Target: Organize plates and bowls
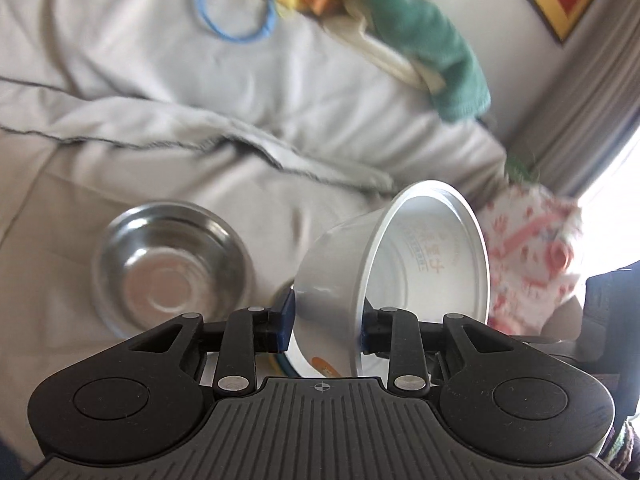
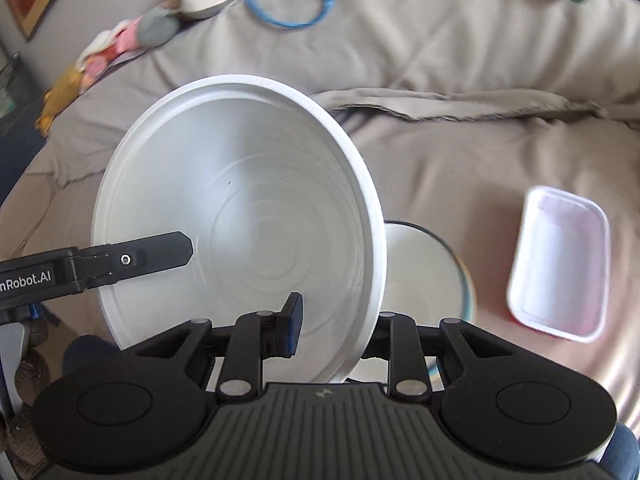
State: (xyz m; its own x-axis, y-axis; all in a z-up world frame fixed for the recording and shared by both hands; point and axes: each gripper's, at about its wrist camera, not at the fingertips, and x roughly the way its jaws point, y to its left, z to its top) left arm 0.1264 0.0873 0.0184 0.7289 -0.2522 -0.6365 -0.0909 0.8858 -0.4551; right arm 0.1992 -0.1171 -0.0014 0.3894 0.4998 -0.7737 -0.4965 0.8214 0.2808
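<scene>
Between my right gripper (image 2: 332, 332) pads, clamped on its rim, hangs a light, stiff white bowl (image 2: 240, 216); my left gripper (image 1: 326, 320) pinches a slippery cup (image 1: 392, 256).

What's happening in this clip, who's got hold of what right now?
A person is sorting dishes on a bed covered by a grey sheet. The left hand-held gripper has a white bowl tilted between its fingers. The right hand-held gripper clamps the rim of a larger white bowl. A steel bowl, a white rectangular container and a blue-rimmed bowl lie on the sheet.
</scene>
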